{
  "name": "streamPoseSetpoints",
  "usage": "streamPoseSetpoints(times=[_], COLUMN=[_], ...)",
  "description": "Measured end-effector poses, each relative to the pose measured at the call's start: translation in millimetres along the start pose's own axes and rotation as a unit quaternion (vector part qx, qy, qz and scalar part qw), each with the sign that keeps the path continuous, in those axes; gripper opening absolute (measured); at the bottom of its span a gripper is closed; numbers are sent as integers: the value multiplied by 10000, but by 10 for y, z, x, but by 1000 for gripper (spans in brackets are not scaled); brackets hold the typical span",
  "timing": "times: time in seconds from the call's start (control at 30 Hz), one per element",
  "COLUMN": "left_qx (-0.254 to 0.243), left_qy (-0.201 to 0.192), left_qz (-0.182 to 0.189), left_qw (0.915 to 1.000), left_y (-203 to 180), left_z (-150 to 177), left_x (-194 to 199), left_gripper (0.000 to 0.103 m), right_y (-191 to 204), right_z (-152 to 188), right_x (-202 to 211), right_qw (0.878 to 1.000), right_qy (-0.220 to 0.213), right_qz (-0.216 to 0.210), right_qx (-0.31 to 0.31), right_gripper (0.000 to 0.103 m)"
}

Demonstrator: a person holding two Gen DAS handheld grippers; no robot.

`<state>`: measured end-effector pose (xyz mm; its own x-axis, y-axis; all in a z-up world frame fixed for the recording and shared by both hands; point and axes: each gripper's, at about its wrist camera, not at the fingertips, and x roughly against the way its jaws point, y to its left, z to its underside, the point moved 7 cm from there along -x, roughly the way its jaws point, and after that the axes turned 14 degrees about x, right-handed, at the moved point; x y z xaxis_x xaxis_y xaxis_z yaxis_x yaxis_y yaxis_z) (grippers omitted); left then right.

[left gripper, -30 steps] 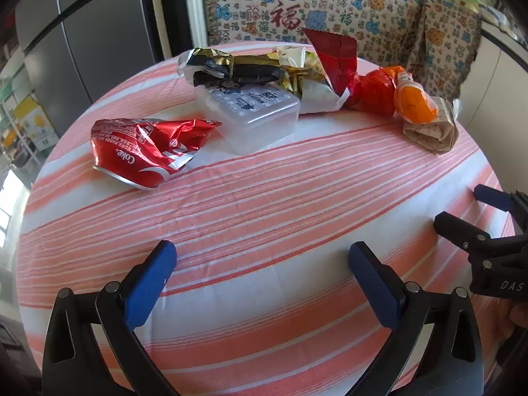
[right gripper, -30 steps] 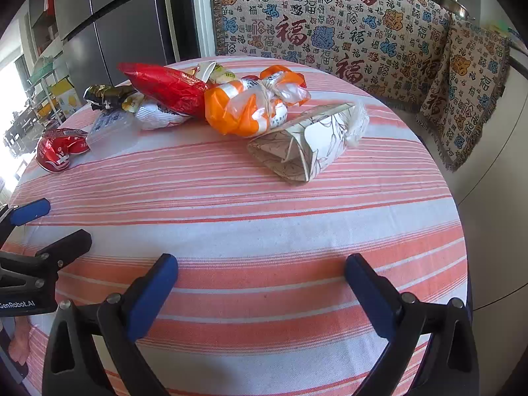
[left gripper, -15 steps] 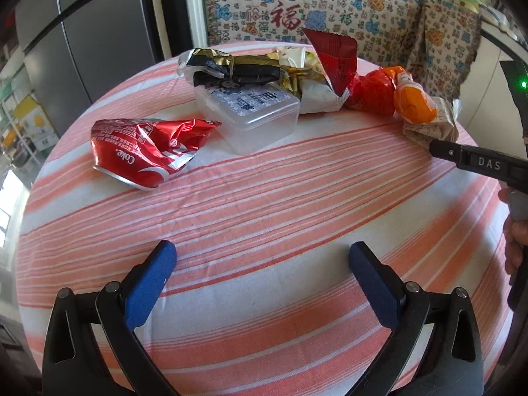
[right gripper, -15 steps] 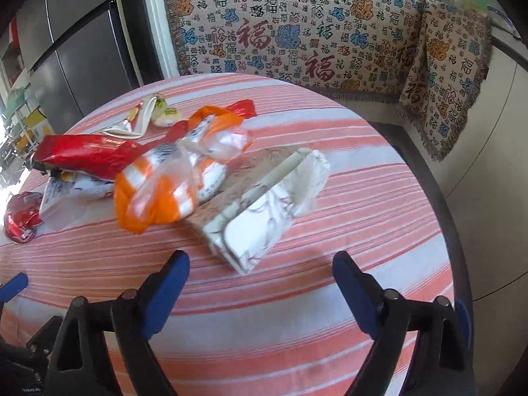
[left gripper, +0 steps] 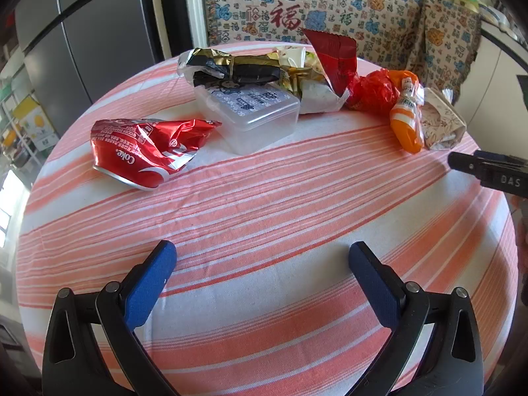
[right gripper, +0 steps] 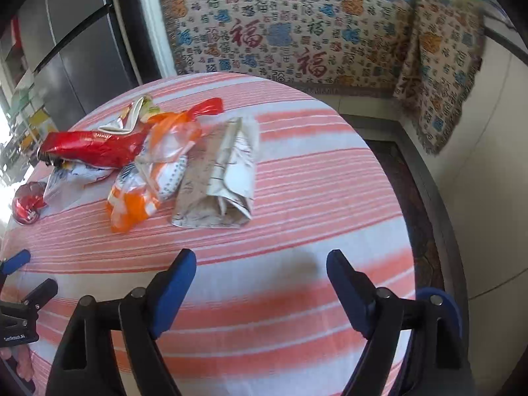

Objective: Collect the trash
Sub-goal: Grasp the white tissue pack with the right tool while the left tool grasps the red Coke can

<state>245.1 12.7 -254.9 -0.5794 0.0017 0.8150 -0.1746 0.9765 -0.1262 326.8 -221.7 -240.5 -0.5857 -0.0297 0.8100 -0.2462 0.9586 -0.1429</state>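
Lying on the striped orange-and-white tablecloth (right gripper: 297, 178): folded beige printed paper packet (right gripper: 217, 181), long axis running away from camera, just beside orange plastic wrapper (right gripper: 138, 198). Right gripper (right gripper: 260, 283) apart, empty, short of packet. Left gripper (left gripper: 260, 280) apart, empty.

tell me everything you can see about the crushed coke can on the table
The crushed coke can is red thin metal with white "Coke" lettering and small white print. It is squashed flat and badly creased, lying on its side on the striped tablecloth, with a silver rim showing along its lower edge. It sits at the left end of the trash, just left of the clear plastic box; whether its crumpled tip touches the box is unclear. Neither tool touches it.
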Motion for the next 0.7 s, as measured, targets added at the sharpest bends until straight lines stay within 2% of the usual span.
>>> streamPoseSetpoints(times=[0.07,0.27,0.3,0.33,0.4,0.53,0.57,0.6,0.63,0.67,0.7], left_qx=[5,10,11,11,10,10,9,10,10,10,10], left_qy=[-1,-3,-4,-5,-5,-6,-6,-6,-6,-6,-7], left_qz=[1,-2,-4,-4,-4,-6,-7,-5,-5,-4,-4], left_qw=[10000,10000,10000,10000,10000,10000,10000,10000,10000,10000,10000], left_y=[-5,-5,-4,-4,-7,-4,-7,-3,-3,-4,-4], left_z=[3,3,3,3,6,6,9,6,6,8,7], left_x=[1,6,5,5,5,2,3,1,1,1,1], left_gripper=[103,103,103,103,103,103,103,103,103,103,103], right_y=[93,253,252,237,212,164,153,131,91,40,-5], right_z=[-86,-384,-388,-379,-325,-104,-62,-41,-48,-85,-143], right_x=[-153,-329,-322,-295,-237,-87,-46,-18,15,57,102], right_qw=[9996,9988,9986,9985,9988,9989,9992,9996,9999,9996,9987], right_qy=[167,27,-12,-61,-88,-74,-67,-72,-128,-240,-377], right_qz=[11,70,106,158,189,139,73,4,-51,-85,-128], right_qx=[218,488,518,513,441,433,380,255,67,-138,-324], right_gripper=[83,82,76,52,36,36,39,47,65,71,73])
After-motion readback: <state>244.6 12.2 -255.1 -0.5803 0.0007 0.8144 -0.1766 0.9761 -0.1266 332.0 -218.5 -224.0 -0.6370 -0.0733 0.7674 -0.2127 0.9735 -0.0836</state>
